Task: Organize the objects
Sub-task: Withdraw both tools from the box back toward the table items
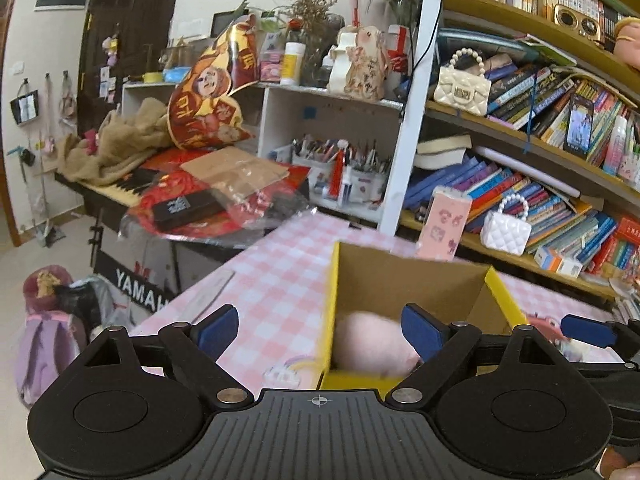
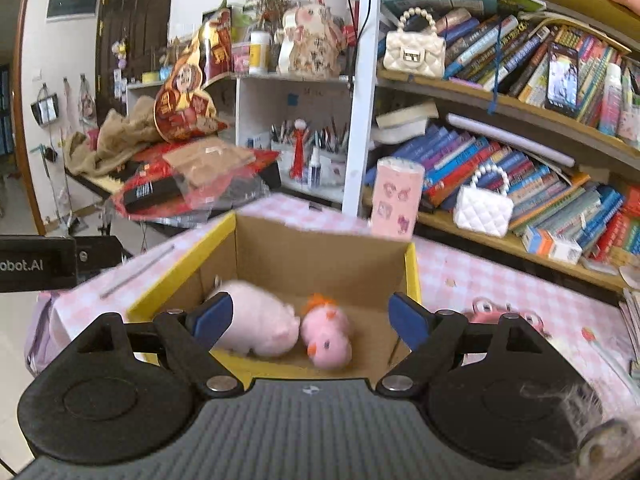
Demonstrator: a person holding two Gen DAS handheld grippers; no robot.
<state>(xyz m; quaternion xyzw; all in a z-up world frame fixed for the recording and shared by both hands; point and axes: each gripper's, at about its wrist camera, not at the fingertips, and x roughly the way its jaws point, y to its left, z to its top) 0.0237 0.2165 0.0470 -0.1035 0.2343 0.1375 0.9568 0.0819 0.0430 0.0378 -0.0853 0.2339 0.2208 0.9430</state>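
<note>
An open cardboard box with yellow outer walls (image 2: 320, 252) stands on the pink checked table (image 2: 480, 280). Inside lie a pale pink plush pig (image 2: 262, 324) and a smaller pink plush chick with an orange tuft (image 2: 328, 334). My right gripper (image 2: 310, 320) is open and empty, just above the box's near edge. In the left wrist view the box (image 1: 404, 280) is right of centre, with the pig (image 1: 372, 344) inside. My left gripper (image 1: 320, 330) is open and empty over the box's left wall. The right gripper's blue fingertip (image 1: 586, 330) shows at the right.
A pink toy (image 2: 504, 316) lies on the table right of the box. A pink sticker-covered carton (image 2: 398, 200) and a white quilted purse (image 2: 484, 208) stand behind. Bookshelves fill the right. A cluttered Yamaha keyboard (image 1: 136, 188) stands at the left, past the table's edge.
</note>
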